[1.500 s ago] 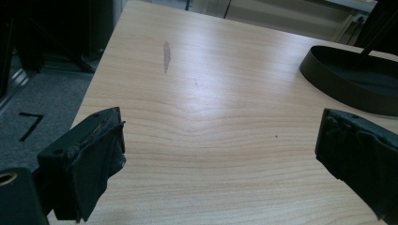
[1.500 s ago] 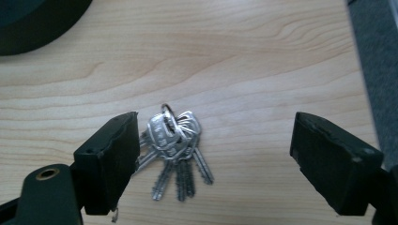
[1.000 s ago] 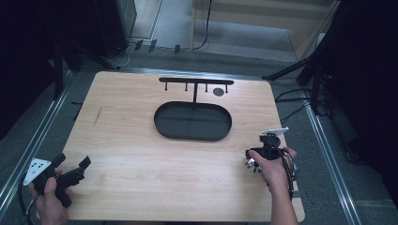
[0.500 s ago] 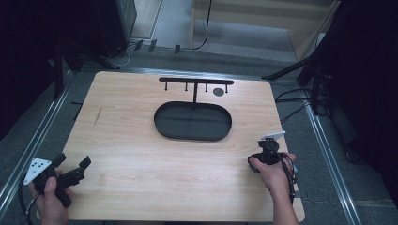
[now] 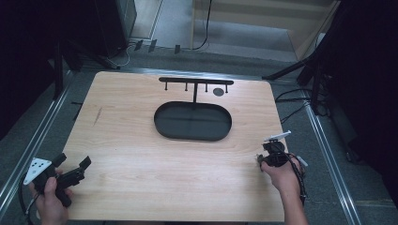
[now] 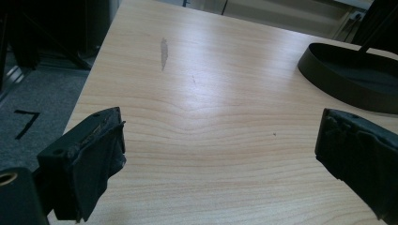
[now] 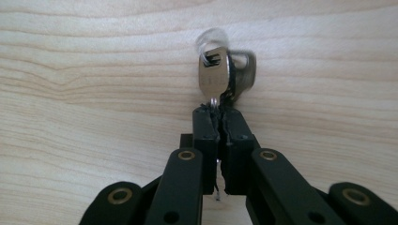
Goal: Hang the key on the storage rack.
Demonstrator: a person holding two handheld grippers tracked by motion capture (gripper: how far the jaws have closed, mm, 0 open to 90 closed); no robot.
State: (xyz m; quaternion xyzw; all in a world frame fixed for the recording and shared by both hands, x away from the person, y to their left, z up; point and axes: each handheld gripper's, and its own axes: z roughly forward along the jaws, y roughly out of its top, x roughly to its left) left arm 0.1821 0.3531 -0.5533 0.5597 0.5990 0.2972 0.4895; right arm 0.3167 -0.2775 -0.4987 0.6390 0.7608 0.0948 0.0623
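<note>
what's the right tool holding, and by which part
The right tool is shut on a small bunch of keys, pinching the lower end of the front key. The left tool is open and holds nothing.

Black oval tray (image 5: 162,126), hook rack (image 5: 195,81), wooden table (image 5: 141,159).

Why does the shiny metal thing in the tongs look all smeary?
In the right gripper view the keys held by the right tongs are blurred and out of focus; in the left gripper view a pale glare streaks the table; the high view's surroundings are dark.
</note>
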